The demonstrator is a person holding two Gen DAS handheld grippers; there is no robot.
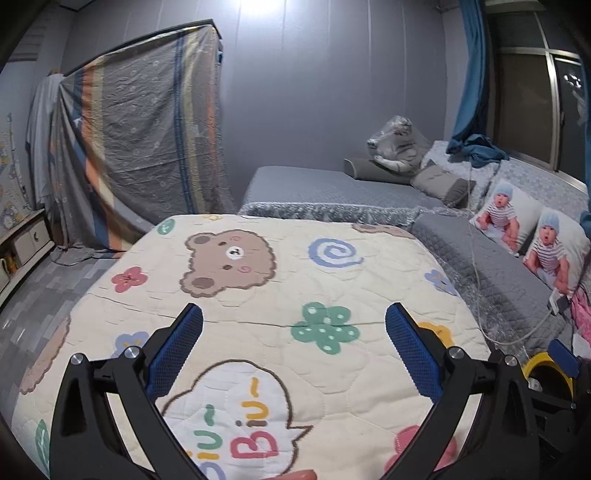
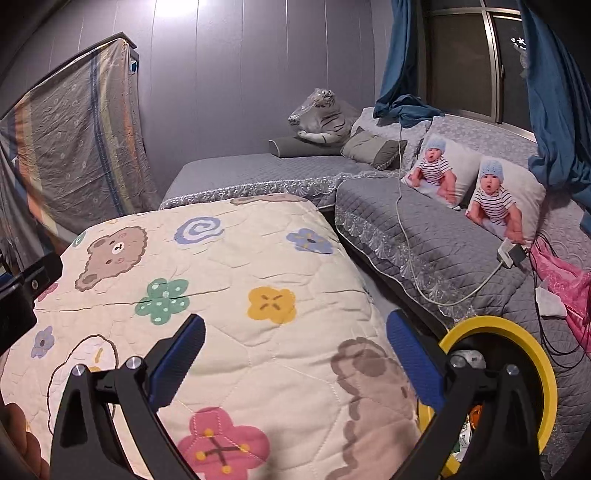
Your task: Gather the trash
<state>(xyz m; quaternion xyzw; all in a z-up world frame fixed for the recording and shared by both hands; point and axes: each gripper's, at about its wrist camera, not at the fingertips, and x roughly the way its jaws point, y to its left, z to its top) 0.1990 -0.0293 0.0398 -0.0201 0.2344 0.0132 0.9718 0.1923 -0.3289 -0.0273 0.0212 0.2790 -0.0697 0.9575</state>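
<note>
A dim grey bedroom, and a cream cartoon quilt (image 1: 280, 302) fills the ground under both tools. Left gripper (image 1: 293, 317): jaws spread wide, nothing between them, hovering over the green flower print. Right gripper (image 2: 295, 325): jaws equally wide and empty above the quilt's edge. Just right of its right jaw, a yellow-rimmed bin (image 2: 532, 354) with scraps inside. Beyond that, a crumpled white tissue (image 2: 550, 297) lies on the grey bed (image 2: 443, 251).

Dim, bluish room light. A glare patch (image 1: 258, 7) burns white high on the wall (image 1: 314, 92). Fisheye bends every edge, corners go black; the window (image 2: 476, 62) is dark.
</note>
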